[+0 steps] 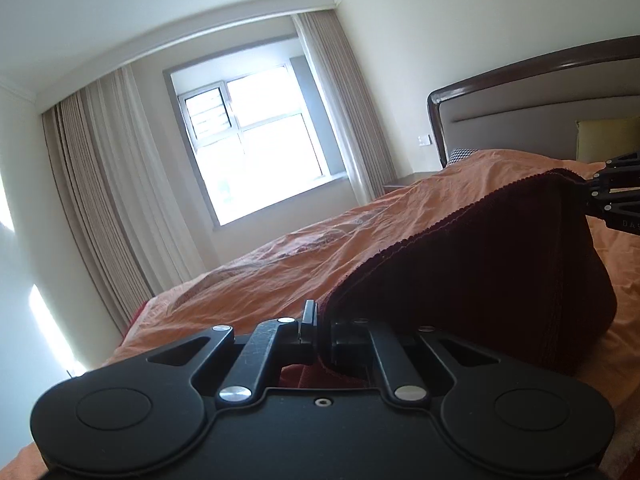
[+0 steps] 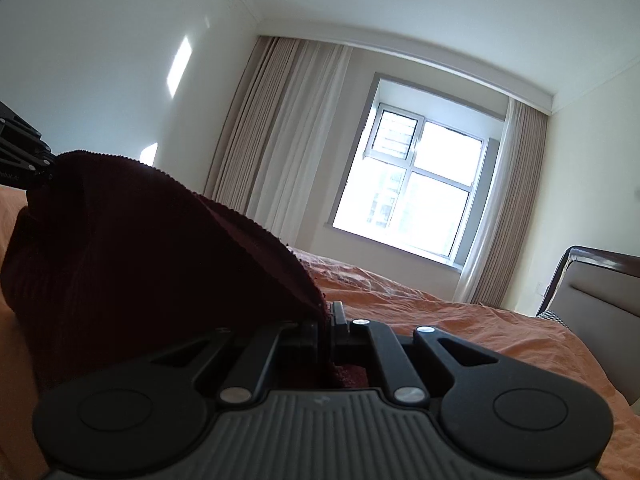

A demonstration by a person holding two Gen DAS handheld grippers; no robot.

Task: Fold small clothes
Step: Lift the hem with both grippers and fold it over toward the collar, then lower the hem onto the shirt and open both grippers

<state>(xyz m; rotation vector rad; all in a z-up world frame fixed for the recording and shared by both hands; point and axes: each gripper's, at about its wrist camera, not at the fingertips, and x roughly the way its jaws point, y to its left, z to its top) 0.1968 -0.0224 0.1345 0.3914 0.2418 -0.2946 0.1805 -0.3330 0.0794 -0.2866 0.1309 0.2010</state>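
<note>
A dark maroon ribbed cloth point(image 1: 472, 280) is held up over an orange bedspread point(image 1: 304, 256), stretched between both grippers. My left gripper point(image 1: 322, 332) is shut on one corner of the cloth. My right gripper point(image 1: 588, 192) shows at the right edge of the left wrist view, shut on the opposite corner. In the right wrist view the same cloth point(image 2: 152, 264) fills the left side, my right gripper point(image 2: 326, 332) is shut on its corner, and my left gripper point(image 2: 48, 174) pinches the far corner at the left edge.
The bed has a brown padded headboard point(image 1: 540, 100) with a yellow pillow point(image 1: 608, 140). A bright window point(image 1: 256, 140) with beige curtains point(image 1: 108, 184) lies beyond the bed. The orange bedspread point(image 2: 460, 320) spreads around the cloth.
</note>
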